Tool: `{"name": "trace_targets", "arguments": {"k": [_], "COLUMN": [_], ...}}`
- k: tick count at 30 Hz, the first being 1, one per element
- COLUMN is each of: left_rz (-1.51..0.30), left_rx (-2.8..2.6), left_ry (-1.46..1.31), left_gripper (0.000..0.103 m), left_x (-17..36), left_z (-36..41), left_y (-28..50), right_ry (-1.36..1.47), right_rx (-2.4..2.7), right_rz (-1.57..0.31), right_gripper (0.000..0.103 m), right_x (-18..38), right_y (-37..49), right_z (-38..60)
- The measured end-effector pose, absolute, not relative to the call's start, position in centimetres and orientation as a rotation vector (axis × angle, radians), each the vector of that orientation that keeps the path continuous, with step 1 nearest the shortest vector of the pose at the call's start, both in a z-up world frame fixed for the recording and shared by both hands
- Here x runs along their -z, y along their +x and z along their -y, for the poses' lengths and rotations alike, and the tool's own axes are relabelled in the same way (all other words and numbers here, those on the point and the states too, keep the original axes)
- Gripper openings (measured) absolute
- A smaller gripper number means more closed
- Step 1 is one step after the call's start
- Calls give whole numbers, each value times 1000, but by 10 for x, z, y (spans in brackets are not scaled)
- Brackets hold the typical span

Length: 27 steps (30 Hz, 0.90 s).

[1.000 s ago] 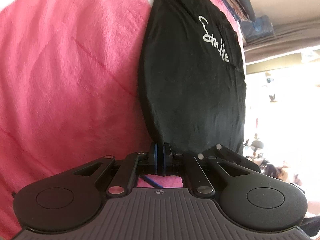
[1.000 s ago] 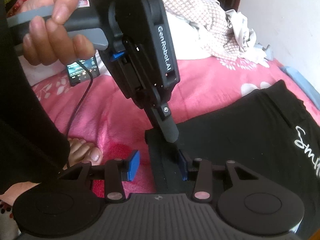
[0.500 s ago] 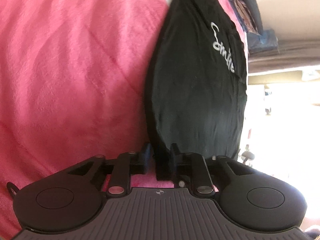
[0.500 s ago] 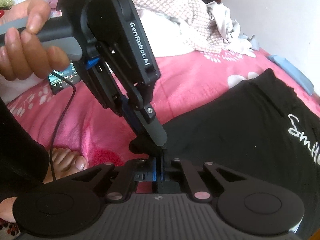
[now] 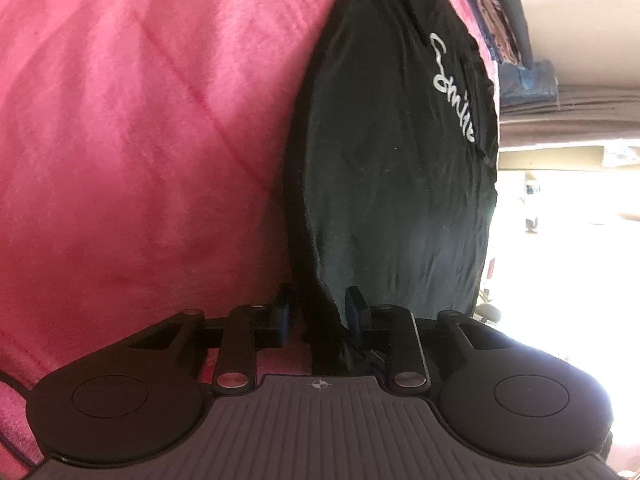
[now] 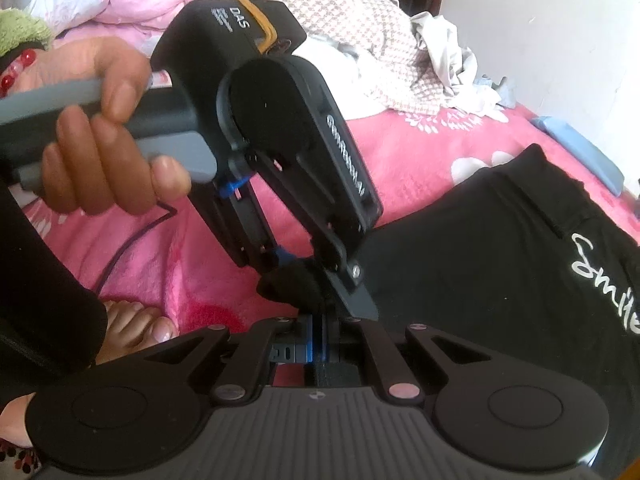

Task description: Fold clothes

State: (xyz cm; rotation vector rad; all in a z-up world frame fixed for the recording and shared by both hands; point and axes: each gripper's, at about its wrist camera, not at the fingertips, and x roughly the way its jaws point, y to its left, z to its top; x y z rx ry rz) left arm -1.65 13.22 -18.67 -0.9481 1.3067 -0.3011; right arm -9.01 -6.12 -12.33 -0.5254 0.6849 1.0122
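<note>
1. The right gripper (image 6: 320,340) stood spread a second ago, with the cloth's corner between its fingers. Half a second ago it had closed, and now its blue pads are pressed together on the near corner of the black cotton garment with white "Smile" lettering (image 6: 480,280).
2. The left gripper (image 5: 320,308) has gone the other way. A second ago it was clamped on that same corner. Now its fingers stand apart, a rope of black cloth runs loosely through the gap, and pink shows beside one finger.
3. In the right wrist view a small bunch of the cloth still sits in the left gripper (image 6: 320,280), just above the right one, so it has let go without drawing clear.
4. The person's hand (image 6: 100,152) holds the left gripper's handle, tilted down over the corner.
5. The garment (image 5: 392,200) lies stretched over the pink fleecy blanket (image 5: 140,160) on the bed. Its lettered end is toward the far right edge, and only the near corner is raised off the blanket.
6. I read this as a hand-over: the corner has passed from left to right, which frees the left gripper to take a second hold elsewhere along the hem.
7. How many folds the garment already carries cannot be told, as it shows only as a long narrow shape.
8. A heap of checked and white clothes (image 6: 360,48) lies at the bed's far edge.
</note>
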Motion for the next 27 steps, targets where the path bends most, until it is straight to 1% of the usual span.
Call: {"name": "trace_targets", "arguments": {"k": [2, 4, 7, 8, 10, 12, 15, 21, 23, 25, 27], "left_rz": [-1298, -1290, -1287, -1289, -1293, -1295, -1302, -1305, -1306, -1306, -1300], "left_rx": [311, 323, 328, 326, 321, 310, 294, 295, 297, 299, 301], "left_ry": [-921, -901, -864, -849, -835, -814, -753, -630, -585, -540, -502], "left_gripper": [16, 15, 10, 10, 10, 10, 10, 10, 10, 11, 11], "left_x": [184, 181, 179, 178, 179, 179, 176, 170, 168, 165, 164], "left_z": [-128, -125, -122, -122, -123, -124, -124, -117, -113, -108, -105], "left_y": [-15, -15, -14, -14, -15, -16, -18, -18, -18, -17, -18], "right_ry": [-497, -472, -432, -419, -389, -345, -252, 90, 140, 186, 231], "right_rx": [-1013, -1018, -1022, -1014, -984, -935, -825, -522, -469, -418, -367], "right_rz": [-701, -713, -733, -737, -744, -759, -795, -915, -920, -921, -922], "right_gripper": [5, 5, 7, 8, 15, 19, 19, 21, 24, 35, 39], "right_x": [122, 120, 117, 115, 112, 108, 104, 104, 103, 101, 100], "right_y": [-88, -86, -83, -82, -77, -70, -52, -6, -6, -6, -7], "right_z": [64, 70, 80, 85, 97, 110, 135, 209, 231, 252, 273]}}
